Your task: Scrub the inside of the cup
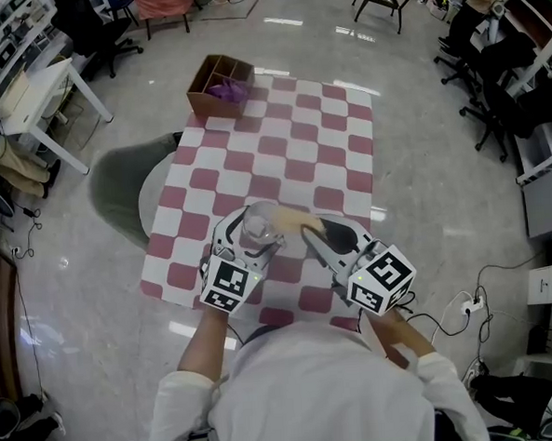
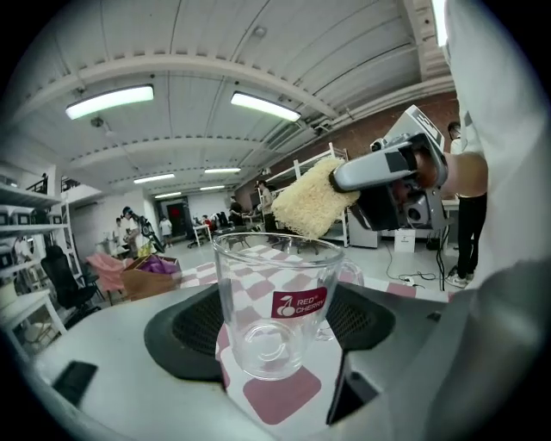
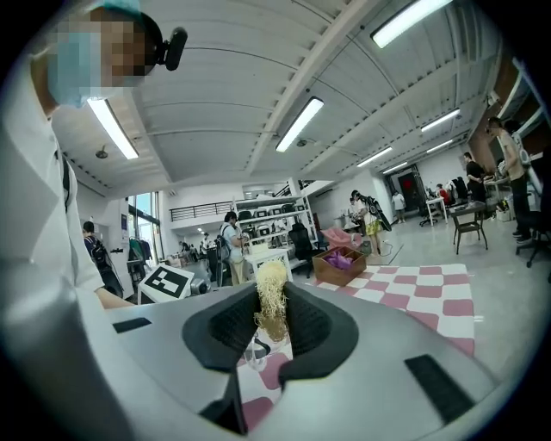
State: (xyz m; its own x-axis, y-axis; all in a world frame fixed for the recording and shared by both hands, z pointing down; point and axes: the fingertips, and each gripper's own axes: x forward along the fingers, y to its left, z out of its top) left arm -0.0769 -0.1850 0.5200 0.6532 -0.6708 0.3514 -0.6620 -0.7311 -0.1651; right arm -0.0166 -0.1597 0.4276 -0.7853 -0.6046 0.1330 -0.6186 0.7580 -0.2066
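The left gripper [image 1: 250, 245] is clamped on a clear glass cup [image 2: 275, 303], its dark pads against the cup's two sides; the cup sits between the jaws, raised off the table. In the left gripper view the cup's long axis runs from its base, low between the jaws, up to its open mouth at the top; a red label faces the camera and the handle shows at the rear right. The right gripper [image 3: 271, 320] is closed on a pale yellow fibrous scrub pad [image 3: 270, 295], which sticks out past its jaws; the pad's lower end hangs right at the cup's rim, over the mouth (whether it touches the glass cannot be told). Both grippers are held close together above the near edge of a red-and-white checked cloth [image 1: 290, 149]; at the cloth's far corner stands a cardboard box [image 1: 219, 86] with something purple inside.
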